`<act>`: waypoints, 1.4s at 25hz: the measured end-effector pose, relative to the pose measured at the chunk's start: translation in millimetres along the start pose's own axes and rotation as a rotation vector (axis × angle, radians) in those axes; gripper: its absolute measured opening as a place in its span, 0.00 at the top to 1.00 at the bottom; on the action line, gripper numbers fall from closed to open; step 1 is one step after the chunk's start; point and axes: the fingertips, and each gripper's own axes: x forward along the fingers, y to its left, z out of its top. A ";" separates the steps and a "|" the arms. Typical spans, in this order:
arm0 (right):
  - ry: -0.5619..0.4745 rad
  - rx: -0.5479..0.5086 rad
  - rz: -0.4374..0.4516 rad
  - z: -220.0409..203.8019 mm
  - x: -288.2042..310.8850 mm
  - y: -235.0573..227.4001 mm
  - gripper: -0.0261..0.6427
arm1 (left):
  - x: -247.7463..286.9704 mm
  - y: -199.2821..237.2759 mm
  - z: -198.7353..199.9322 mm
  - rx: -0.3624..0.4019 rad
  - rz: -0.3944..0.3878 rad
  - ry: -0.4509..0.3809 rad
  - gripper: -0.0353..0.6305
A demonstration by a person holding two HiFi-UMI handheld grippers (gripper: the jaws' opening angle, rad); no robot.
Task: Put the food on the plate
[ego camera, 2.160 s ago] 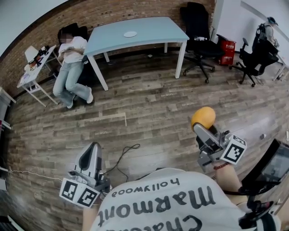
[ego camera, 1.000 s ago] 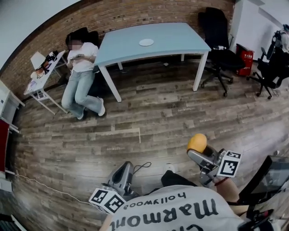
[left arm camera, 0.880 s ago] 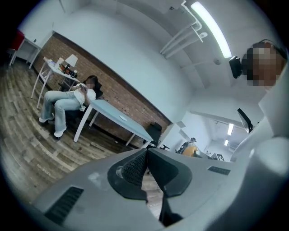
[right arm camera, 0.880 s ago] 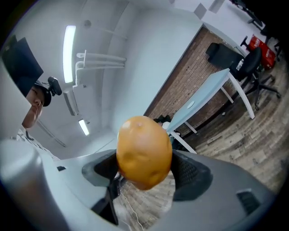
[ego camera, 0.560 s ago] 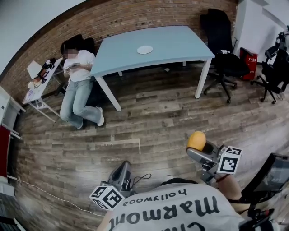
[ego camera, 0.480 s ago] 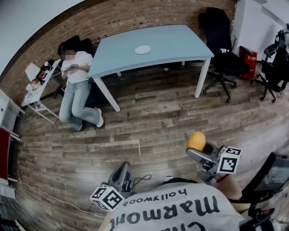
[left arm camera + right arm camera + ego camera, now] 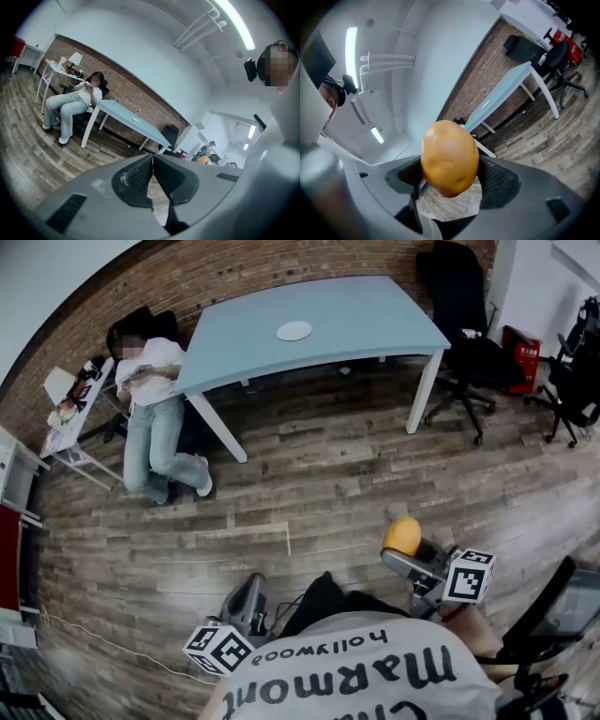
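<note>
Potato (image 7: pixel 450 158) was clamped in our right gripper's (image 7: pixel 403 547) jaws for carrying to the far plate (image 7: pixel 294 331); our left gripper's (image 7: pixel 152 174) jaws were together, empty.

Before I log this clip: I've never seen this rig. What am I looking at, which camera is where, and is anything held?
There is no robot here. A person holds a two-jaw gripper in each hand. The head view comes from a camera on that person's head, looking steeply down; the shirt at the bottom is theirs. The other two pictures come from a camera riding on each gripper, looking along its jaws. The marker cubes are part of the grippers.

The right gripper is shut on the food, a round yellow-orange piece. The left gripper is shut with nothing in it.

Across the wooden floor stands a blue table. The only thing on it is a white plate. A seated person is beside the table.
</note>
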 end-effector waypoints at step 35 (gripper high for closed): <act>-0.092 -0.003 -0.118 193.5 199.7 -84.2 0.46 | 255.9 109.9 196.5 -0.094 -0.109 0.001 0.93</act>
